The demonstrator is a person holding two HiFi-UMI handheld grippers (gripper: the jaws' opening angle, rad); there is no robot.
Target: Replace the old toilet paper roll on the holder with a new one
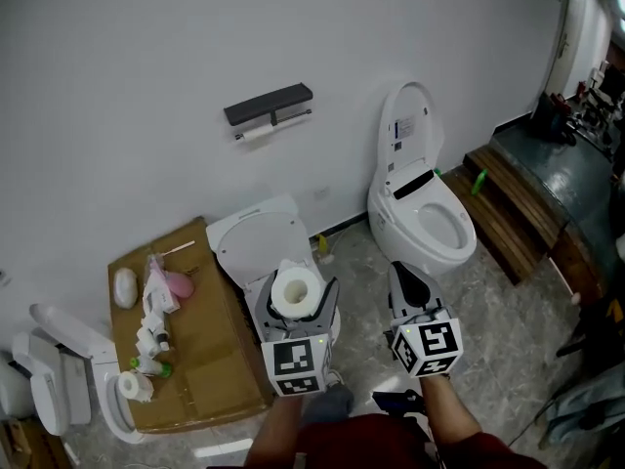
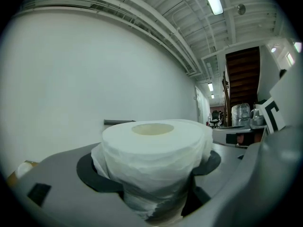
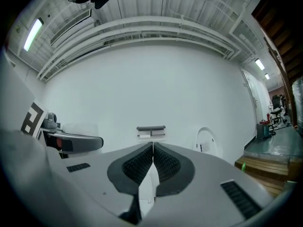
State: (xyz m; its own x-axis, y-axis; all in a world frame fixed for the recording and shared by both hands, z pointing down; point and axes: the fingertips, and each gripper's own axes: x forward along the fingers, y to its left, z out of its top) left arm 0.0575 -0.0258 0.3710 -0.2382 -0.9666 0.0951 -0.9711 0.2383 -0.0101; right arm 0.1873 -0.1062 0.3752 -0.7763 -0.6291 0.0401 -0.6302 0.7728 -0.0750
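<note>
1. Starting at the left, a cardboard sheet (image 1: pixel 200 360) lies on the floor with small bottles and a spare roll (image 1: pixel 132 386) on it. None of their print can be read from here.
2. The holder (image 1: pixel 269 104) is mounted on the wall, well ahead of both grippers. The old roll (image 1: pixel 257 134) under it looks nearly spent, though it is too small in view to be sure.
3. The left gripper (image 1: pixel 296 301) has its jaws spread wide and grasping the new roll (image 2: pixel 154 150), which stands upright between the pads with its core hole facing up.
4. The step in hand seems to be the carry to the holder. It is best done with the grip firm enough to hold the roll but not so firm as to crush the soft paper, and with the roll kept clear of the wall.
5. The right gripper (image 3: pixel 152 160) has its jaws clenched on nothing. It would likely need to open before reaching the old roll, which should come off first.
6. The toilet (image 1: pixel 422 225) stands at the right, and the label (image 1: pixel 404 130) inside its raised lid is too fine to read. The only plain marks are the black-and-white squares on the gripper cubes.
</note>
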